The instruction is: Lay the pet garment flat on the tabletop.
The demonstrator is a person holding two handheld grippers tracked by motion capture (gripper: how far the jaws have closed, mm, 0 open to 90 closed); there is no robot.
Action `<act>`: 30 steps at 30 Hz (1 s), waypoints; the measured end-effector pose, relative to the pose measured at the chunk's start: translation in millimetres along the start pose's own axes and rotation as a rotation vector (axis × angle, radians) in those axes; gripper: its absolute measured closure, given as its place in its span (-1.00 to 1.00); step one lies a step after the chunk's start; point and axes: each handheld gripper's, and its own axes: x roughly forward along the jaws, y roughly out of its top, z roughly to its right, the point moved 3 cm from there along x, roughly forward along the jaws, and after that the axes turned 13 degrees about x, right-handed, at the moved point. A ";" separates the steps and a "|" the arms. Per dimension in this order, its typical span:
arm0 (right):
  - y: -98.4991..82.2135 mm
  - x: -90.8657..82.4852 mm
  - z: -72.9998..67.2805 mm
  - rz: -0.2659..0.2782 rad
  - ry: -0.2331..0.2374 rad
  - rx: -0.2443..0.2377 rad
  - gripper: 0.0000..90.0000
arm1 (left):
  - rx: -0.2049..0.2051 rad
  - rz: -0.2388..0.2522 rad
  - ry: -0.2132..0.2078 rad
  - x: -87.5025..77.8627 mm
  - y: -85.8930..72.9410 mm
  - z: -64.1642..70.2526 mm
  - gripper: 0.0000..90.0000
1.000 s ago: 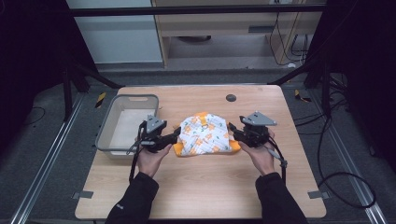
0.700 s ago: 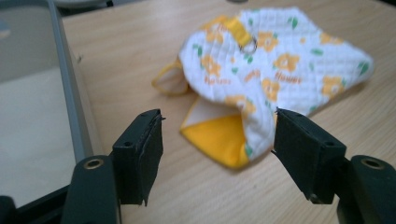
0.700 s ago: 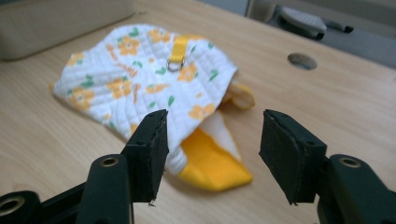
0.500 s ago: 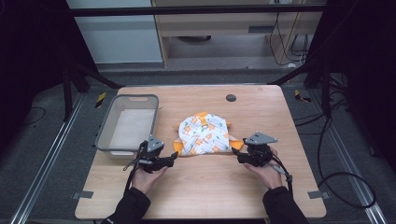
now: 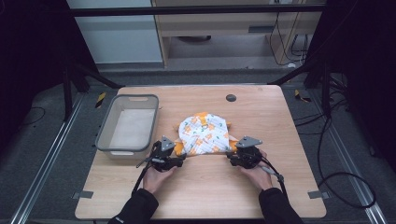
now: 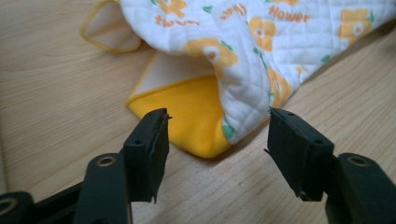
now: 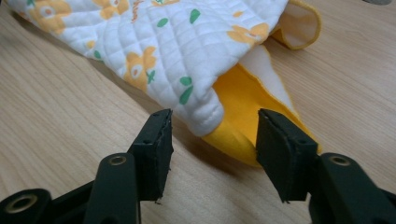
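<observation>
My left fingers [image 6: 156, 140] stand apart, just closing, a yellow corner of the quilted flower-print cloth [image 5: 204, 133] between them, unpinched. My right fingers [image 7: 280, 149] do the same, apart and closing around the cloth's other near corner, not pressing it. The cloth lies crumpled mid-counter [image 5: 280, 112], its near edge running left to right between my hands. A grey tray [image 5: 105, 135] sits to the left.

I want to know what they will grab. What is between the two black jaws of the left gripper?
A yellow corner of the flowered quilted cloth lies between the left gripper's open jaws, untouched, on the wooden table, as the left gripper view shows.
</observation>
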 end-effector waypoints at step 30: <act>16.4 -83.8 -21.4 0.061 0.217 0.071 0.83 | -0.005 0.146 -0.153 -79.4 31.7 13.9 0.84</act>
